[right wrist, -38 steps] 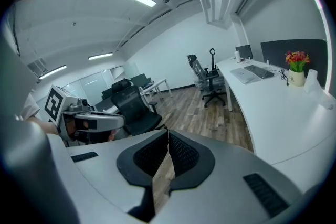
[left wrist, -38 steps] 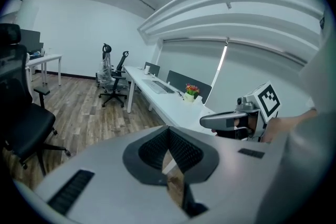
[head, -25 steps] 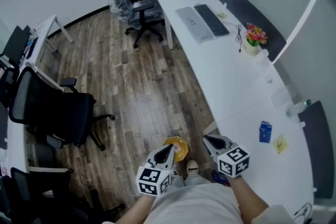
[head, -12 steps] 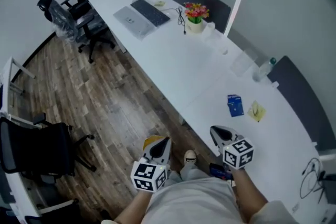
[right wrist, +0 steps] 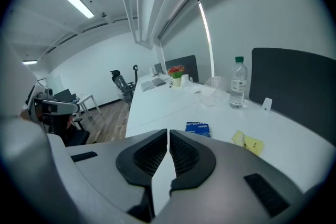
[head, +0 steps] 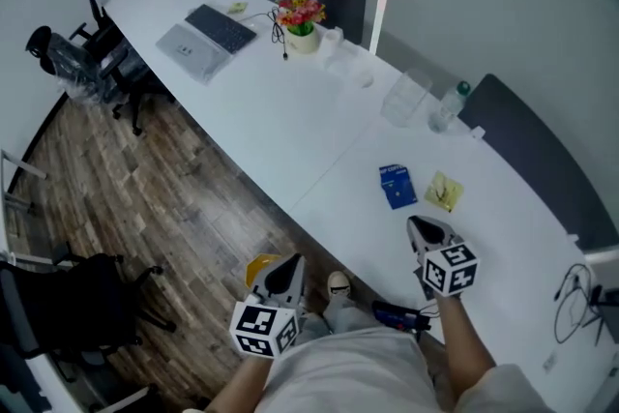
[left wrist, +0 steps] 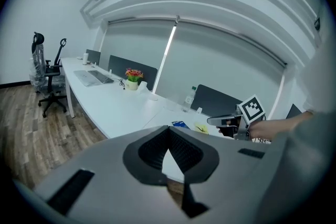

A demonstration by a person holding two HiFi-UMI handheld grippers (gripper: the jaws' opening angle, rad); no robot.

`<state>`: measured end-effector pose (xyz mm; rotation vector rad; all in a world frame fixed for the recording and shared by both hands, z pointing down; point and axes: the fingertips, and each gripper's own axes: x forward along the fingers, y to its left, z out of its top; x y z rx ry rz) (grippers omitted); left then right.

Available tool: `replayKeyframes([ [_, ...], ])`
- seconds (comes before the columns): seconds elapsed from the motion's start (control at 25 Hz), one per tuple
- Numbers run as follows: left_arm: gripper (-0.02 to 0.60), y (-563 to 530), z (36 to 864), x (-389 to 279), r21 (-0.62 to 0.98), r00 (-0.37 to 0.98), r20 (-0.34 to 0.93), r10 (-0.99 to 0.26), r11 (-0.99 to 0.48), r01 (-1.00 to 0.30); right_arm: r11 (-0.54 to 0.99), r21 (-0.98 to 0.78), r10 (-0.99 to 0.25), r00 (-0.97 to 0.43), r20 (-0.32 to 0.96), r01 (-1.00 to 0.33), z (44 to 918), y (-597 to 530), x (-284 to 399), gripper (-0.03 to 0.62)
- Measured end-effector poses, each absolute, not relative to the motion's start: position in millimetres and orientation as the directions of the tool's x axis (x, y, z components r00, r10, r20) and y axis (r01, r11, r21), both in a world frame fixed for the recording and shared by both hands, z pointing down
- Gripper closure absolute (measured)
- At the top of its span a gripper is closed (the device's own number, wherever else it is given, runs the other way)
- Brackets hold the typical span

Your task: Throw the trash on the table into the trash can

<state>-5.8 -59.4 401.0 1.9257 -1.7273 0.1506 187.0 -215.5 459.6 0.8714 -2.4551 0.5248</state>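
Office cleanup, trash not yet picked up: the left gripper (head: 287, 266), jaws closed on nothing, hangs over the wood floor at the table's near edge. It partly hides a yellow bin (head: 257, 264), which looks to be the trash can. On the white table (head: 290, 131) lie the two likely pieces of trash. One is a blue packet (head: 397, 186), its long side running away from the person. Just to its right is a crumpled yellow paper (head: 444, 191). The right gripper (head: 423, 225), jaws also together and empty, hovers over the table near both pieces, which lie just ahead of its tips. The right hand is much the nearer, and its jaws must part before any pickup.
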Motion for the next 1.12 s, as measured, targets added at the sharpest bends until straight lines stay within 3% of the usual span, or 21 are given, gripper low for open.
replayKeyframes([
  [0.32,0.581,-99,418,25,0.343,0.203,0.429,-0.88,-0.049,-0.938,0.703,-0.174,-0.489,-0.646,0.586,-0.69,495,-253,199,0.546],
  [0.4,0.581,-105,423,33,0.348,0.218,0.44,-0.871,-0.058,-0.936,0.69,-0.175,-0.486,-0.629,0.606,-0.702,509,-261,205,0.474],
  [0.6,0.581,-117,437,36,0.344,0.221,0.465,-0.857,-0.055,-0.937,0.65,-0.177,-0.484,-0.582,0.654,-0.739,545,-280,219,0.424],
  [1.12,0.581,-124,466,30,0.353,0.22,0.536,-0.815,-0.02,-0.935,0.622,-0.211,-0.401,-0.538,0.741,-0.754,600,-301,221,0.414],
])
